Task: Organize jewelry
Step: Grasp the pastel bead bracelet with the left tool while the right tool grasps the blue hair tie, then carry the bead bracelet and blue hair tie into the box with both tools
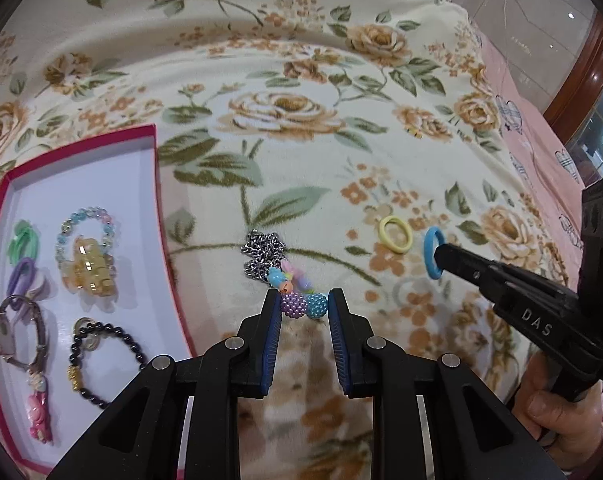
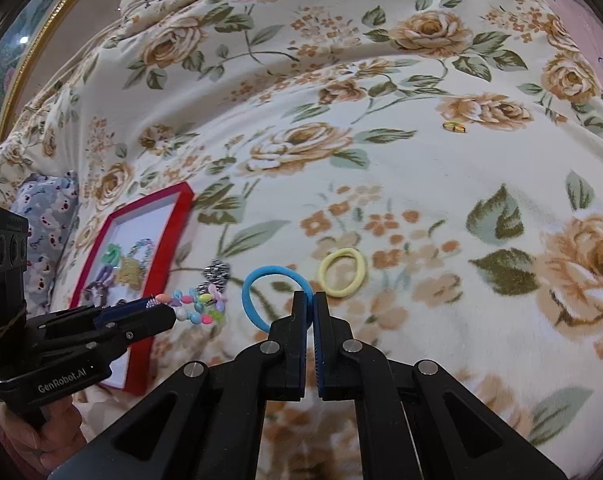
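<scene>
Floral blanket (image 1: 301,80): left fingers (image 1: 277,320) grasp beaded bracelet (image 1: 301,304), right fingers (image 2: 297,312) clench blue hair tie (image 2: 257,280), partly hidden.

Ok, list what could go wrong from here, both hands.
1. The left gripper pinches only two berry beads of the colourful bracelet; the silver chain may trail or snag on the fuzzy blanket.
2. The right gripper clamps a thin edge of the blue hair tie, which might slip out.
3. The yellow hair tie lies close and could get knocked.

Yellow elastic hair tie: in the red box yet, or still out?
Out. The yellow elastic hair tie lies on the floral blanket, well right of the red-rimmed box.
</scene>
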Motion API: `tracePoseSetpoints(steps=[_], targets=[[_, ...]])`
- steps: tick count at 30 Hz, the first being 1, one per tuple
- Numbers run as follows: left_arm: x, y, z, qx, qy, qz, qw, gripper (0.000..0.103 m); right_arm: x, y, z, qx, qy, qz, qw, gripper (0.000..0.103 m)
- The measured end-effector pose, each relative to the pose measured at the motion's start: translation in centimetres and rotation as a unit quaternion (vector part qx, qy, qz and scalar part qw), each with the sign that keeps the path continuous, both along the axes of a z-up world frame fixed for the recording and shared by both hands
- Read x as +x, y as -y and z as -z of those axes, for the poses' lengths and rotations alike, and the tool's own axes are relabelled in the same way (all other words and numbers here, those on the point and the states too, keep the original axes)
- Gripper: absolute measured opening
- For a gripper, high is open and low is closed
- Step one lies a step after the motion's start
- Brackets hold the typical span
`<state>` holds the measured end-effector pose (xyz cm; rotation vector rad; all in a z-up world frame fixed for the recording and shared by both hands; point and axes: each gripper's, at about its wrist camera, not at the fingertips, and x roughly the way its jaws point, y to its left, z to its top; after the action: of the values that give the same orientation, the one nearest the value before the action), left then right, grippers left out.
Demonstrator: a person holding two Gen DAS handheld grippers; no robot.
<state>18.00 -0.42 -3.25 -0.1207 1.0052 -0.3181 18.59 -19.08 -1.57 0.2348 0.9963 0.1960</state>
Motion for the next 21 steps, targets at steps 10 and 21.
tracePoseSetpoints(steps=[10, 21], targets=[[-3.4, -2.8, -2.8, -0.019, 0.02, -0.013, 0.9995, 0.022, -1.1, -2.3, -1.4, 0.016, 0.013, -0.026, 0.999, 0.002], [-6.4, -6.8, -4.5, -0.029, 0.03, -0.046, 0.9981, 0.022, -1.7, -6.9, -1.9, 0.027, 0.014, -0.078, 0.996, 0.002]])
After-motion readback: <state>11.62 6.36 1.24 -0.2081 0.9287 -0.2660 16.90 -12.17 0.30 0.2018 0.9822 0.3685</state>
